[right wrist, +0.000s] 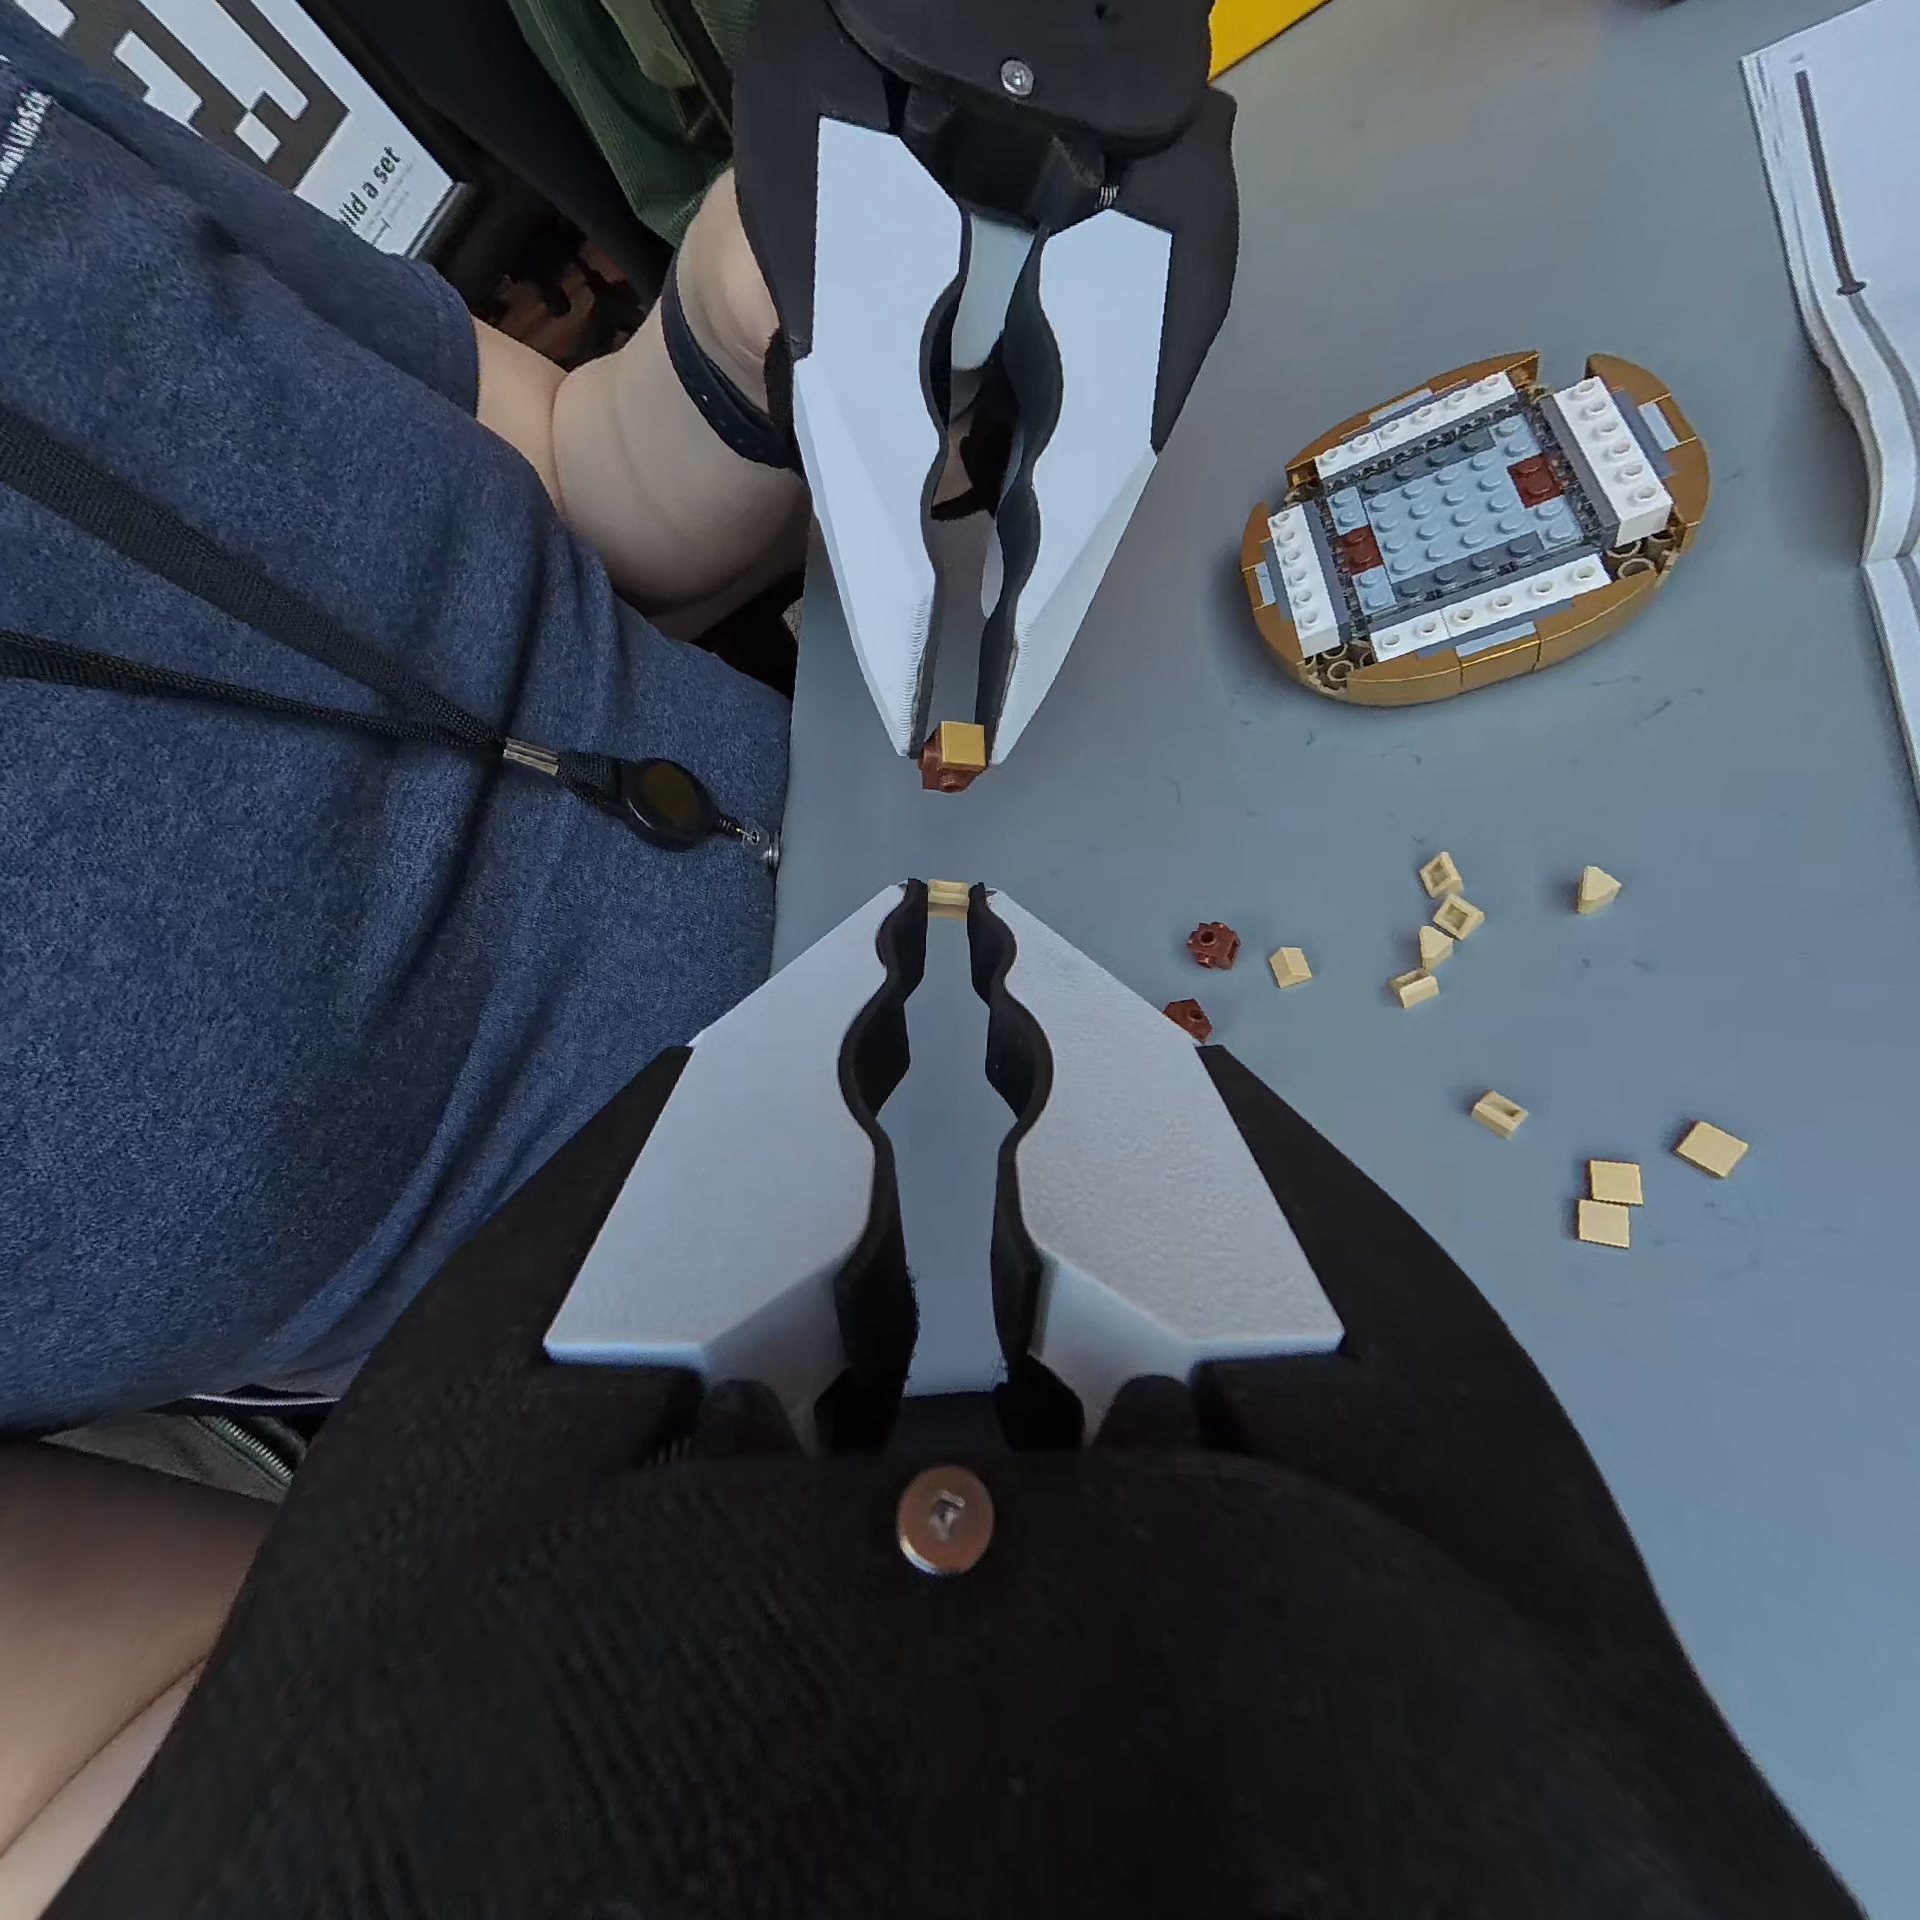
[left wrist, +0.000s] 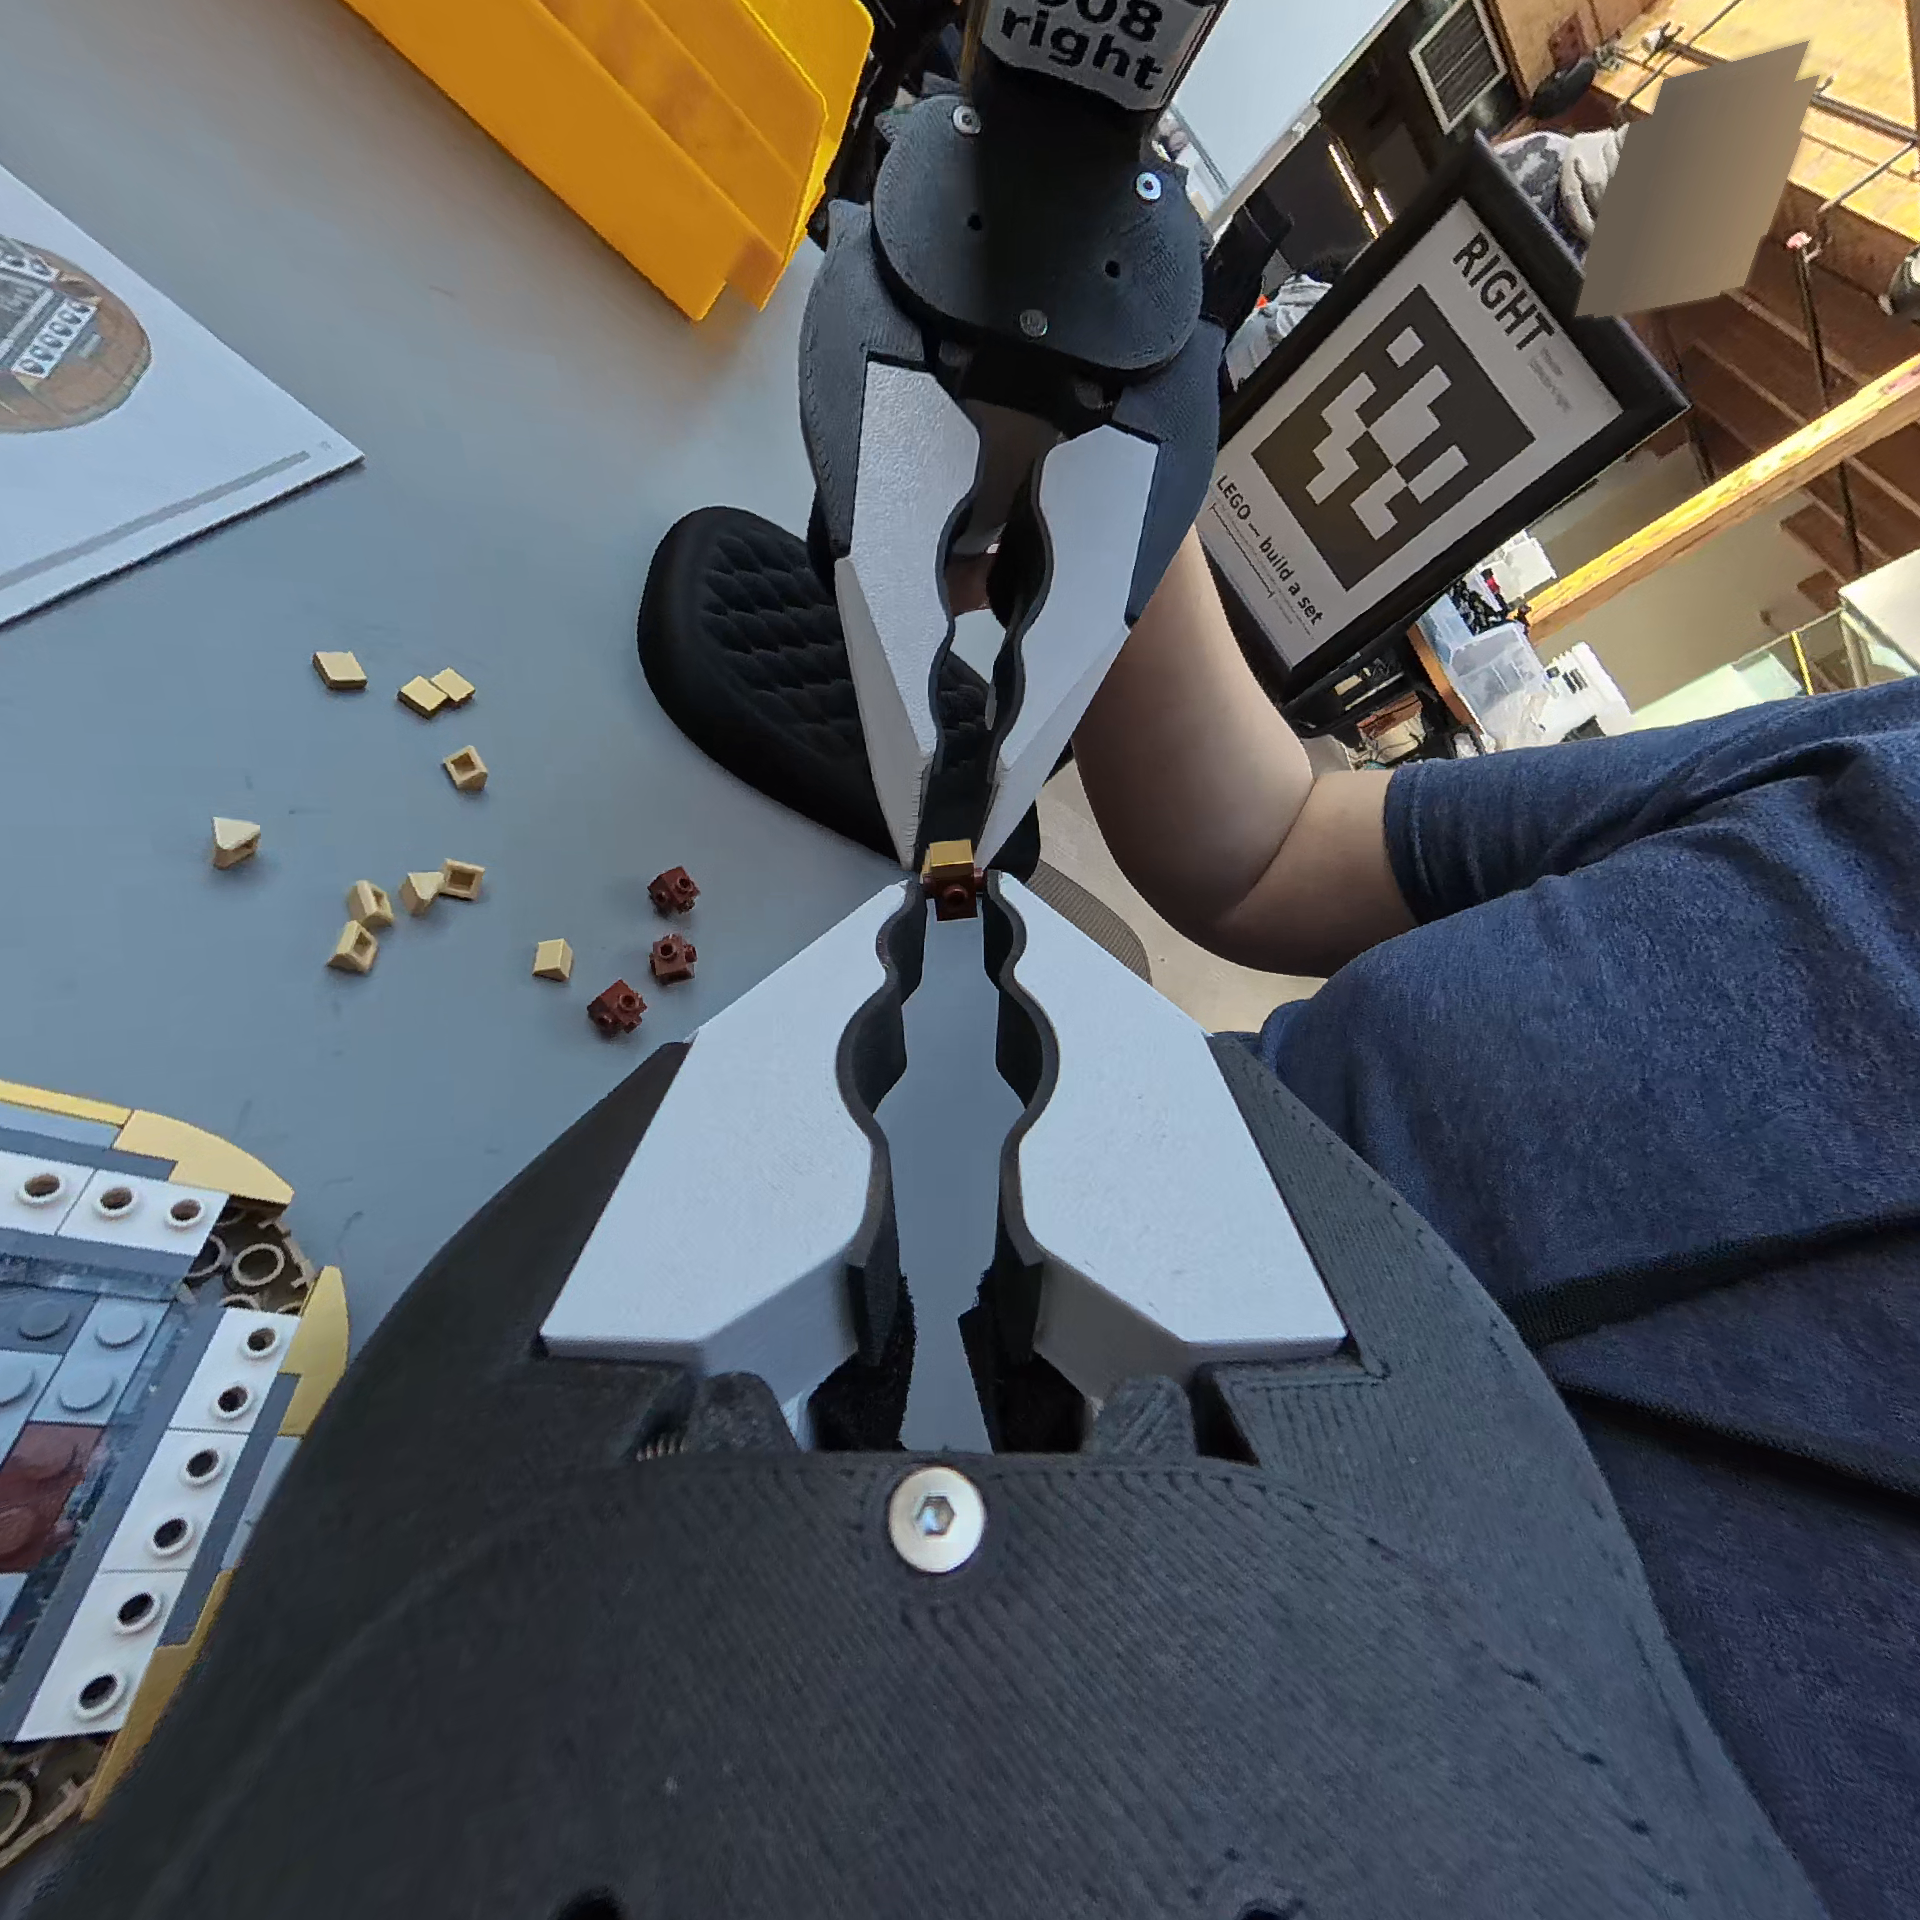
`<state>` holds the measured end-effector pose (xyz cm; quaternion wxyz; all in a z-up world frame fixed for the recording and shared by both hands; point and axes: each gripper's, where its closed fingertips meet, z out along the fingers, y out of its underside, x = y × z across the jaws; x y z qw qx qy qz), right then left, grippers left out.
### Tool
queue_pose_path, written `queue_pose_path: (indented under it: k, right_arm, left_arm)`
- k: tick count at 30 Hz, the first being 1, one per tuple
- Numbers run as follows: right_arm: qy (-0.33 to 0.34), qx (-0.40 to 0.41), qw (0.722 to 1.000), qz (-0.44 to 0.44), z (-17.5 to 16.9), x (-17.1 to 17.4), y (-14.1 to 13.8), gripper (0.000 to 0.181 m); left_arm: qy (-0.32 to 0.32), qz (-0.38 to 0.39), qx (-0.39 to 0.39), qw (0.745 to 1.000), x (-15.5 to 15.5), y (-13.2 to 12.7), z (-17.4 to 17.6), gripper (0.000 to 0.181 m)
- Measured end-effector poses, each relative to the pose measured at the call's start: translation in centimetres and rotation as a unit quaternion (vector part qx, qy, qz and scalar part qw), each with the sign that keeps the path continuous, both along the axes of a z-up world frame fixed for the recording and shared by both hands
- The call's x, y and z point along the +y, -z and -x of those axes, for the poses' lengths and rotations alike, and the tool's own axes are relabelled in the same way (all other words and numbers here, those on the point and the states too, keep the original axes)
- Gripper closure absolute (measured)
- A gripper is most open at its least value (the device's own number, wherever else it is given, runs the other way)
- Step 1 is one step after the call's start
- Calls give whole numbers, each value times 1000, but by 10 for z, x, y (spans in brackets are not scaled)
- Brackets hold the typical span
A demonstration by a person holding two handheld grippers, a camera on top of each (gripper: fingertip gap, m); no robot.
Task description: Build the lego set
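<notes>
Tongs meet tip to tip just over the near edge of the grey table [right wrist: 1403, 790], in front of a person in a blue shirt [right wrist: 260, 727]. Left gripper [right wrist: 951, 764] is clenched on a small brown studded brick [left wrist: 951, 902] that carries a gold-tan tile on its face. Right gripper [right wrist: 948, 899] is clenched on a little tan piece [right wrist: 948, 897]. The right wrist view shows a clear gap between that piece and the brick; in the left wrist view the right gripper [left wrist: 951, 854] looks to be touching it, so I cannot tell the true gap.

Hard to make out — the studs on the gripped brick are tiny, and the shape of the tan piece is mostly hidden by the black pads. The half-built oval model [right wrist: 1475, 530], gold rim, white bricks round a grey middle, is cut off at the frame edge in the left wrist view. The instruction booklet [left wrist: 125, 416] is cut off in both views.

Around: loose tan pieces [right wrist: 1507, 1112] and loose brown bricks [left wrist: 665, 951] are scattered on the table between the grippers and the model. Yellow bins [left wrist: 644, 135] stand at the far side, a black mesh pad [left wrist: 748, 644] lies behind the right gripper. A framed sign [left wrist: 1434, 436] with a black-and-white square marker and printed lines stands off the table edge — a white label with writing sits on the right gripper's body. A black lanyard with a badge reel [right wrist: 665, 800] hangs on the shirt.
</notes>
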<state>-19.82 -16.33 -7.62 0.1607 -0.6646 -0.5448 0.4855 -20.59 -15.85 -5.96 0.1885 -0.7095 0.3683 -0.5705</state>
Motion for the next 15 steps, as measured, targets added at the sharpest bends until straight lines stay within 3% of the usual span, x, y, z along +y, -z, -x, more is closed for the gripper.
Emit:
queue_pose_path:
  k: [15]
  right_arm:
    - [-18,0,1000,-25,6,4,-15,174]
  left_arm:
    - [7,-11,-5,1000,-2,-7,-8,172]
